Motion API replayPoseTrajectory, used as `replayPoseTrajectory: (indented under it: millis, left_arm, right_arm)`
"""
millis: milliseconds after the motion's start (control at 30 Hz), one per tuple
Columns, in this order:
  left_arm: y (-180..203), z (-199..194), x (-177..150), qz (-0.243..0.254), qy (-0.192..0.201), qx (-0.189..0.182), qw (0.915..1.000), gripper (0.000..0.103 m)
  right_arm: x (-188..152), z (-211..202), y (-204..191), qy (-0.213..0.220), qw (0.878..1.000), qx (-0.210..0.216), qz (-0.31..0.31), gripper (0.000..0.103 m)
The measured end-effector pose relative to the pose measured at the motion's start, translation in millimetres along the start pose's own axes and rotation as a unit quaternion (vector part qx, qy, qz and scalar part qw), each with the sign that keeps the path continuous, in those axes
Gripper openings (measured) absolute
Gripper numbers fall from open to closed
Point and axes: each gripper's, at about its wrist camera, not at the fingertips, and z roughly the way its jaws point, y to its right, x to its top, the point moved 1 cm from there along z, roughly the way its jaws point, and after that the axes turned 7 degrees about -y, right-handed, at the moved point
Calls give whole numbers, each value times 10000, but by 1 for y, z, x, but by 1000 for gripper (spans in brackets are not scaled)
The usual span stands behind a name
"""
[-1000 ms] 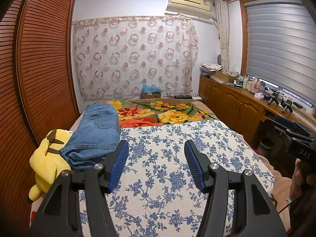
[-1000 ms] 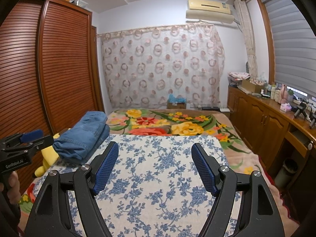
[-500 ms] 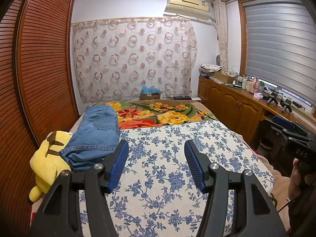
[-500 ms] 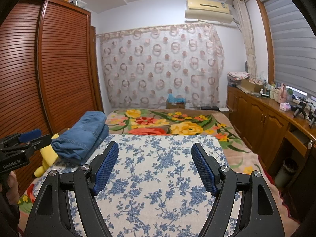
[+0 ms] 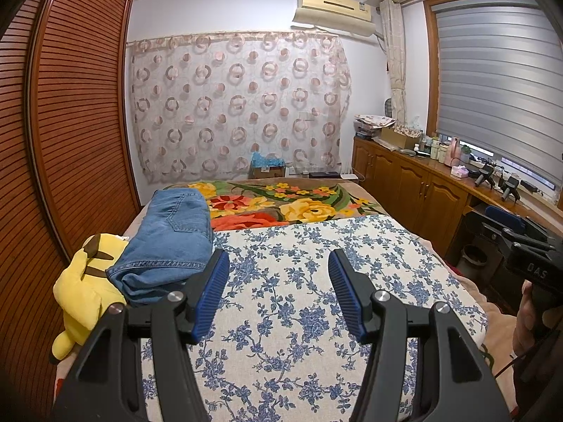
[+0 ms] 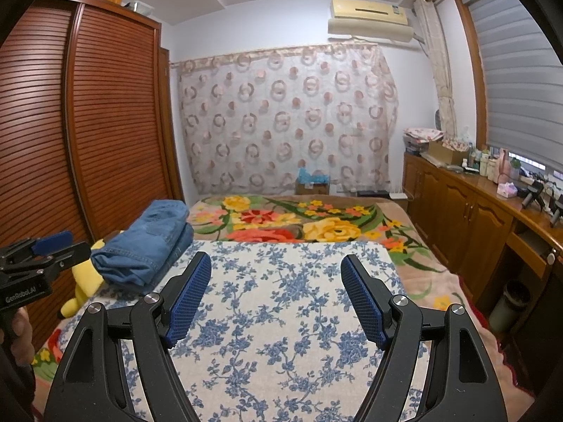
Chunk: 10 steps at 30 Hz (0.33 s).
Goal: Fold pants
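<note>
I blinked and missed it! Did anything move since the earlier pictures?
Almost nothing. Both views drift slightly. Nothing was grabbed or let go. The left hand-held gripper and right hand-held gripper stay open above the blue floral cloth; the folded jeans still rest beside the yellow plush toy.

White lettering reading "GenRoboLAI", its last letters hard to make out, is showing on the black plastic body of the left claw (image 6: 37,249). "DAS" is showing on the black body of the right claw (image 5: 524,234).
</note>
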Motion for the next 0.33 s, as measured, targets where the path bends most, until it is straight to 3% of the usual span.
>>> replayPoseTrajectory:
  millis: [333]
  left_arm:
    - [1, 0, 1, -2, 7, 1, 10000, 58]
  right_arm:
    - [0, 0, 2, 7, 10000, -8, -7, 78]
